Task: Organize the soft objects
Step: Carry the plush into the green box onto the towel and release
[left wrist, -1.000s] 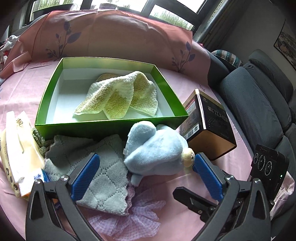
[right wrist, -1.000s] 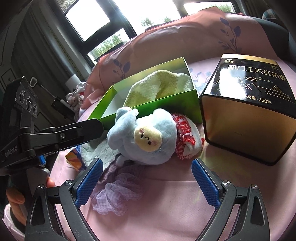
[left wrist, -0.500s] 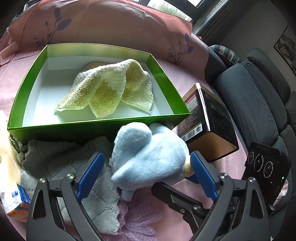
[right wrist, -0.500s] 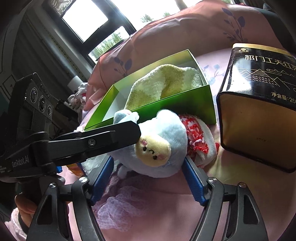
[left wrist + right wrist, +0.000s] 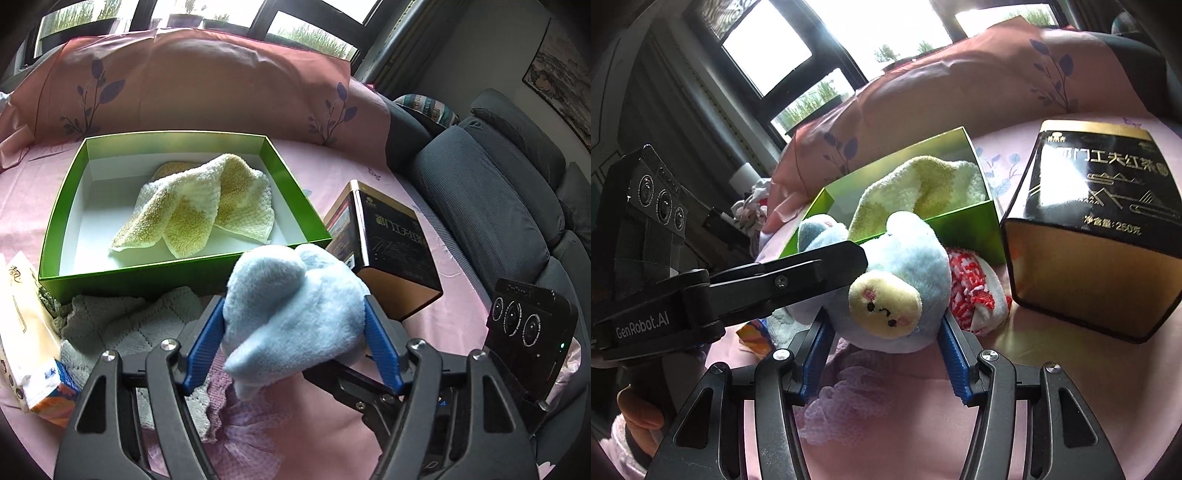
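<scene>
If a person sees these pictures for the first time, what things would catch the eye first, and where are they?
First, the light blue plush toy in the front, between the blue fingers of both grippers, which are closing on it. Behind it stands the green box with a yellow and white towel inside. To the right of the box stands a black and gold tin.
</scene>
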Action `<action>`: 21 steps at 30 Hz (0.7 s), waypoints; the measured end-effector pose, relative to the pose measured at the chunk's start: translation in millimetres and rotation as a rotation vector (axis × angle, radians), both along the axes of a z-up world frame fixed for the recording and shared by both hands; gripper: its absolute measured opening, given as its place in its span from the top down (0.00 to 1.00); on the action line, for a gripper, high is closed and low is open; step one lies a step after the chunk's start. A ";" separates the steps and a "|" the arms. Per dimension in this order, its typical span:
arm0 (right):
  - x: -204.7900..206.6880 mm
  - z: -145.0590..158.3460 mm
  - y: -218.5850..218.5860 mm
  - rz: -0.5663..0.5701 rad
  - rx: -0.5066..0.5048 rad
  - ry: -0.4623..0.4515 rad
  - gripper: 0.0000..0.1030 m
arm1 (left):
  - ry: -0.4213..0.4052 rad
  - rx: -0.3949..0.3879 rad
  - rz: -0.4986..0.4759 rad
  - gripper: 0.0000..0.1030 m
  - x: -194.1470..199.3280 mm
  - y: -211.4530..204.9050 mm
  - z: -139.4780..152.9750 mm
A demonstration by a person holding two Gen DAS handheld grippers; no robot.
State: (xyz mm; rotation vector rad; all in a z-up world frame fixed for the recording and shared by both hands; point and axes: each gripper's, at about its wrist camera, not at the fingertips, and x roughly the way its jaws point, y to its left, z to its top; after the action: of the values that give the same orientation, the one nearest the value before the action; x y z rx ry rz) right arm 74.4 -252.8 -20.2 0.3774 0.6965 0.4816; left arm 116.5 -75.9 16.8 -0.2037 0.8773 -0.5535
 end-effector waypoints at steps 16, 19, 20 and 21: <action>-20.6 83.7 7.2 0.024 -0.046 -0.201 0.44 | -0.169 -0.031 0.017 0.30 -24.2 10.8 82.4; -7.2 101.6 15.4 0.041 -0.046 -0.239 0.44 | -0.203 -0.025 0.035 0.30 -16.3 20.0 100.6; -1.8 106.6 17.8 0.044 -0.044 -0.249 0.44 | -0.213 -0.022 0.040 0.30 -12.2 22.2 106.1; 4.8 111.7 20.4 0.047 -0.041 -0.255 0.44 | -0.218 -0.020 0.046 0.30 -6.8 24.7 111.3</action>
State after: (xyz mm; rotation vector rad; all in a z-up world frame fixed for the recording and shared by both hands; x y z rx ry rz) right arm 79.2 -232.4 91.5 0.2551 0.4677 0.5483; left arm 109.7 -51.2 128.1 -0.1776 0.6542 -0.5307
